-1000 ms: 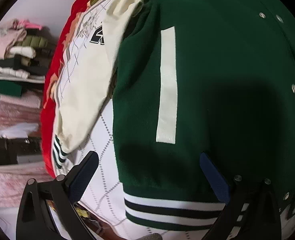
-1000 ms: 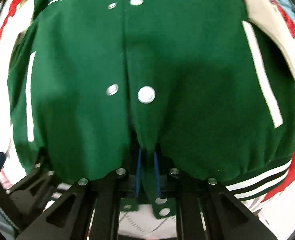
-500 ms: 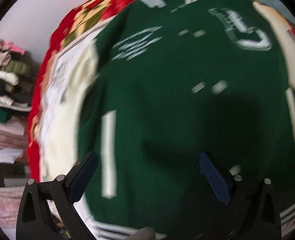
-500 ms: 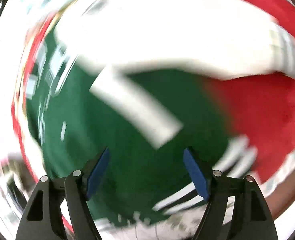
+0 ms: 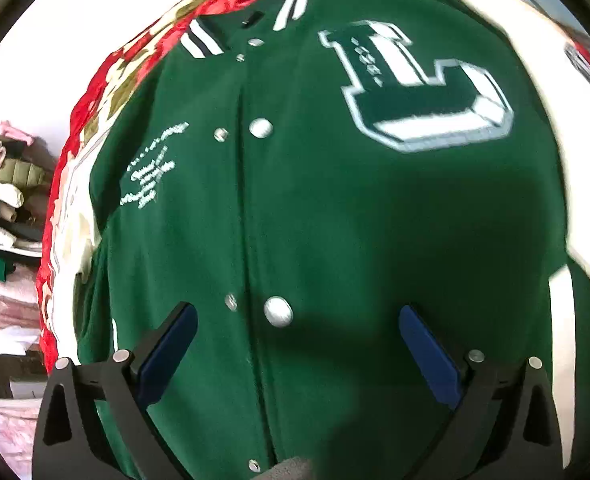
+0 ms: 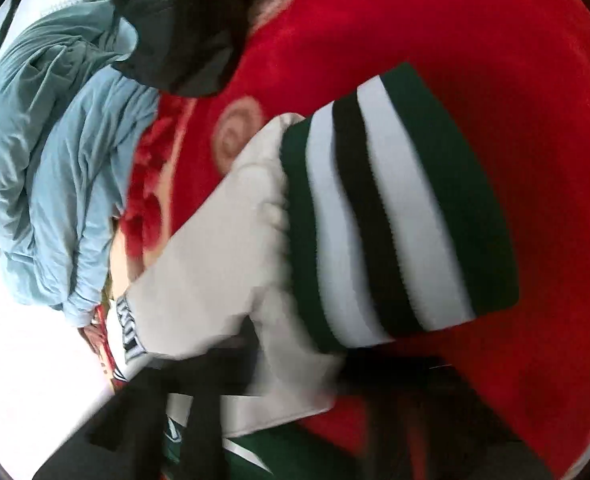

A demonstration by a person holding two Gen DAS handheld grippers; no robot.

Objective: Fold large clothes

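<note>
The red blanket [image 5: 107, 80] covers the whole work surface and shows as a band past the collar and the left edge of the green jacket [image 5: 335, 220]; in the right wrist view a wide bare stretch of it lies open beyond the cuff.

The jacket lies front up and snapped shut, collar at the far end, spread across most of the left wrist view; its near hem runs out of the picture at the bottom.

A blue-grey garment [image 6: 55, 160] is bunched along the blanket's edge in the right wrist view, with a dark garment [image 6: 175, 20] next to it; both lie apart from the sleeve.

A stack of folded clothes [image 5: 11, 184] sits off the blanket at the far left.

The cream sleeve [image 6: 223, 260] runs slantwise over the red, and its striped cuff [image 6: 395, 220] rests on the bare blanket.

The left tool [image 5: 297, 316] hangs over the lower front with its jaws spread wide and nothing between them; a silver snap [image 5: 278, 312] sits between the pads.

The right tool [image 6: 279, 372] is blurred; its jaws have just been closing and are pressed together where the sleeve fabric runs down into them.
</note>
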